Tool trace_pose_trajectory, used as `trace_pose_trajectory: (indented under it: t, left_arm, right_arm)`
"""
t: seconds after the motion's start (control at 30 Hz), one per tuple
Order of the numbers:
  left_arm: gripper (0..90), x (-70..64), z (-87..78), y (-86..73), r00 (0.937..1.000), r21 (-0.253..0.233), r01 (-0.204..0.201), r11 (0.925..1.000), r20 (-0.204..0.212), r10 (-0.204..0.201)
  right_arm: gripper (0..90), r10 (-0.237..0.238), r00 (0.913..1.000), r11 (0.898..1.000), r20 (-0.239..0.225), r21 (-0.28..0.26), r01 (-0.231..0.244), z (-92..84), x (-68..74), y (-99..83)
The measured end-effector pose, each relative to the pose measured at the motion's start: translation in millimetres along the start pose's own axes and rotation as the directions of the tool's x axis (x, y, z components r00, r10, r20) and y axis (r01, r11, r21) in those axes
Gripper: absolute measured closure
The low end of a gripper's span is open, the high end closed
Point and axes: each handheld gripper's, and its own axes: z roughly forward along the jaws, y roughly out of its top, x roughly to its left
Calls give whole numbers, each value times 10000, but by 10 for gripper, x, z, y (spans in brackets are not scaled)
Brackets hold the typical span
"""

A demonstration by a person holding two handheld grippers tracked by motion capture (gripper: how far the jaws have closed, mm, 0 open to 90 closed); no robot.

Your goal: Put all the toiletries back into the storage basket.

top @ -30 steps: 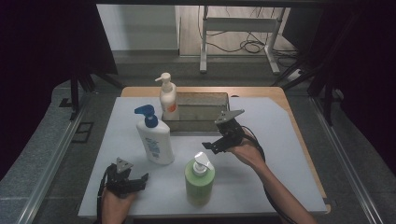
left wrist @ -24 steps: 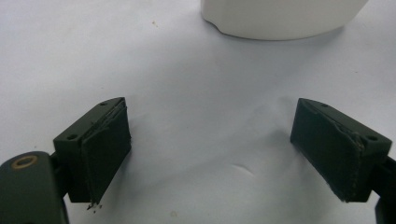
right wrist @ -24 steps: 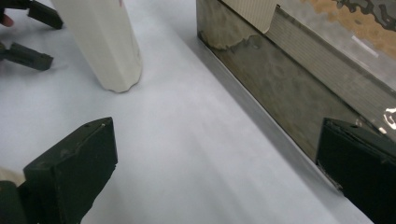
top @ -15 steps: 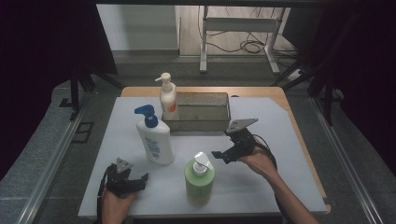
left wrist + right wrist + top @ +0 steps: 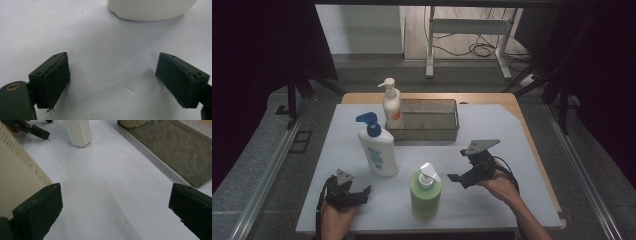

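Two open hand-held grippers flank a green pump bottle near the tabletop's front edge.

The green pump bottle stands upright near the front edge, about midway along it; the right hand-held gripper is just beside it, jaws spread wide, grasping nothing; the left hand-held gripper rests by the front-left corner, jaws released; a white bottle with a blue pump stands behind, with a metal tray toward the back edge.

The green bottle is showing ribbed, matt plastic, and the white bottle smooth, faintly glossy plastic. The table is wearing a matt white sheet over wood. The tray is looking like dull, mottled metal.
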Motion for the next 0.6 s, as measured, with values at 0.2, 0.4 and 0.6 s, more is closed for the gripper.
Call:
trace_pose_trajectory:
  t: [0.2, 0.4, 0.6]
  left_arm:
    - [115, 0, 0, 0, 10000, -1, -1, 10000, -2, 1]
    - [115, -2, 1, 0, 10000, -13, 22, 10000, -1, -22]
    - [115, -2, 1, 0, 10000, -16, 26, 10000, -1, -26]
  right_arm:
    - [0, 57, 10000, 10000, 31, -61, -57, -71, 91, -125]
    - [0, 21, 10000, 9999, -88, -119, -22, -125, 219, -202]
    - [0, -237, 9990, 9997, -382, -41, 236, -138, 370, -251]
